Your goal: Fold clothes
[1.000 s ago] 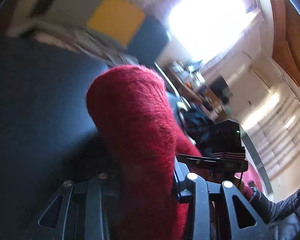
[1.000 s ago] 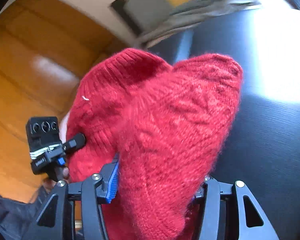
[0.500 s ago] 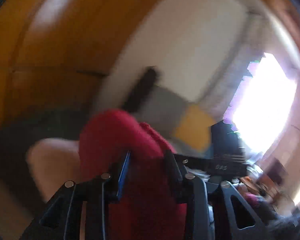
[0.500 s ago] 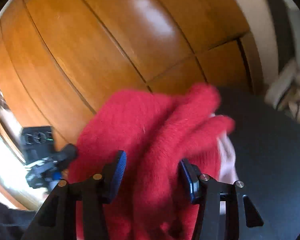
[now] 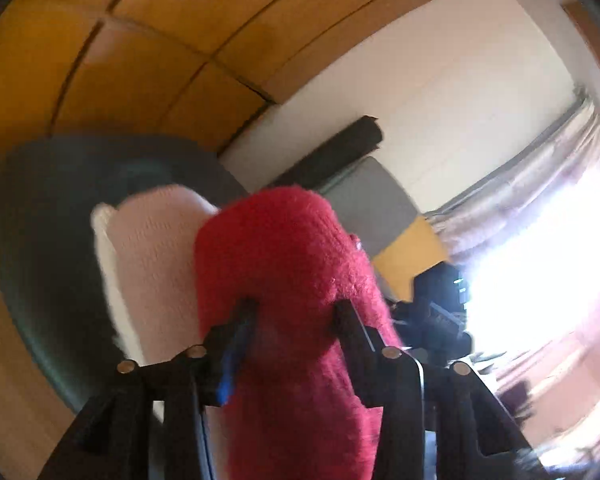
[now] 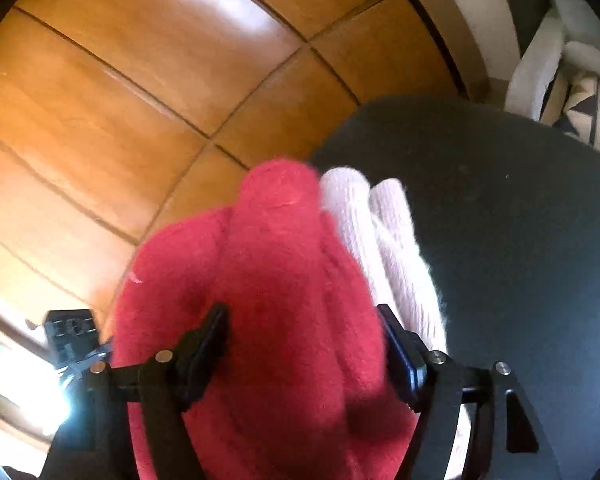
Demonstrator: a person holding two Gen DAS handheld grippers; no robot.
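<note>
red sweater (image 5: pixel 284 280): fuzzy knit | pale garment (image 6: pixel 396 248): ribbed knit | wall panels (image 6: pixel 140 80): glossy wood

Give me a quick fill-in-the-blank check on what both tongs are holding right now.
1. Both the left tongs and the right tongs are shut on a ____ sweater.
2. Beside it lies a folded ____ knit.
3. That knit rests on a dark ____ seat.

Missing words: red; white; grey

The fluffy red knitted sweater (image 5: pixel 284 280) is cut off below both grippers by the frame edges. Most of the pale pink ribbed knit garment (image 6: pixel 384 232) is hidden behind it. The fingertips are buried in red wool, so the grip cannot be confirmed.
</note>
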